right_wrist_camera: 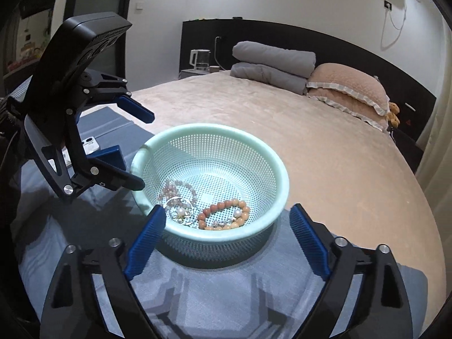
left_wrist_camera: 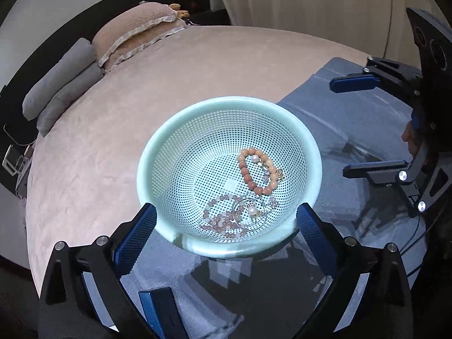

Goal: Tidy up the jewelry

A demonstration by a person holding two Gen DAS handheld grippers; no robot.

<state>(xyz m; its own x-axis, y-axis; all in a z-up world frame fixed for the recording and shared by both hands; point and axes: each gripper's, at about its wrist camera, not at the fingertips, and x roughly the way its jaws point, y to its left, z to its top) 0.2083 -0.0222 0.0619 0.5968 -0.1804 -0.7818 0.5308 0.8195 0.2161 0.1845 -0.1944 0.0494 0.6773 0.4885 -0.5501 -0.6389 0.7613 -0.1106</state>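
Two bead bracelets [left_wrist_camera: 261,171] lie in the mint basket [left_wrist_camera: 158,152] — left tongs [left_wrist_camera: 226,220] spread wide.

I looked hard, but I could read no words or numbers. The colorful poster [right_wrist_camera: 26,42] far off was too blurry for me.

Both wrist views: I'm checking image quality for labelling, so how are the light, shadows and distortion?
Left wrist view: strong fisheye bending of the bed, black corners, hard angular shadows on the blue cloth, beads in the basket sharp. Right wrist view: same bending and dark rim, hand-held gripper shadows on the cloth, basket evenly lit, no glare.
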